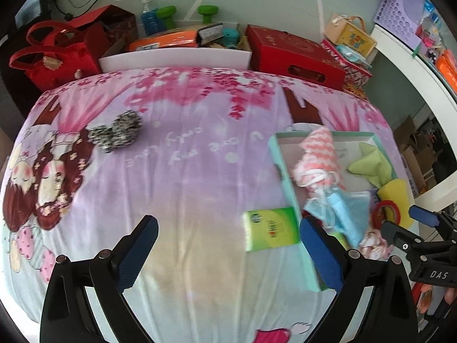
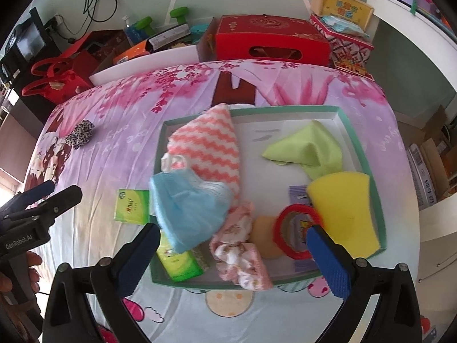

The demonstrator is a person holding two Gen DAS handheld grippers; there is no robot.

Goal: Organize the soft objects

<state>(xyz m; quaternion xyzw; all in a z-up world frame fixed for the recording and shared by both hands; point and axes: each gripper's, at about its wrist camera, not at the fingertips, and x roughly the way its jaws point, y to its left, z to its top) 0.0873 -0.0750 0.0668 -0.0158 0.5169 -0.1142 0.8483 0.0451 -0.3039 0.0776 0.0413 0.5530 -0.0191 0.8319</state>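
My right gripper (image 2: pixel 231 254) hangs spread wide and empty over the teal box (image 2: pixel 348 131); the blue mask (image 2: pixel 185 205) lies draped on the box's near-left rim. My left gripper (image 1: pixel 228 251) is spread too, holding nothing, the spotted scrunchie (image 1: pixel 117 134) well beyond on the bed (image 1: pixel 185 183).

"DAS" in white on black body of right gripper (image 1: pixel 411 223), seen from left wrist view. "GenRobot.AI" in white on black body of left gripper (image 2: pixel 45 197), seen from right wrist view. White cursive script on printed bedsheet (image 1: pixel 200 188), upside down, partly readable: "only love". Green tissue pack (image 1: pixel 271 228): round logo and red characters, too blurred to read. Yellow carry box (image 2: pixel 341 5): red characters, not legible. Barcode on cardboard box (image 2: pixel 422 168) at right edge, digits unreadable.
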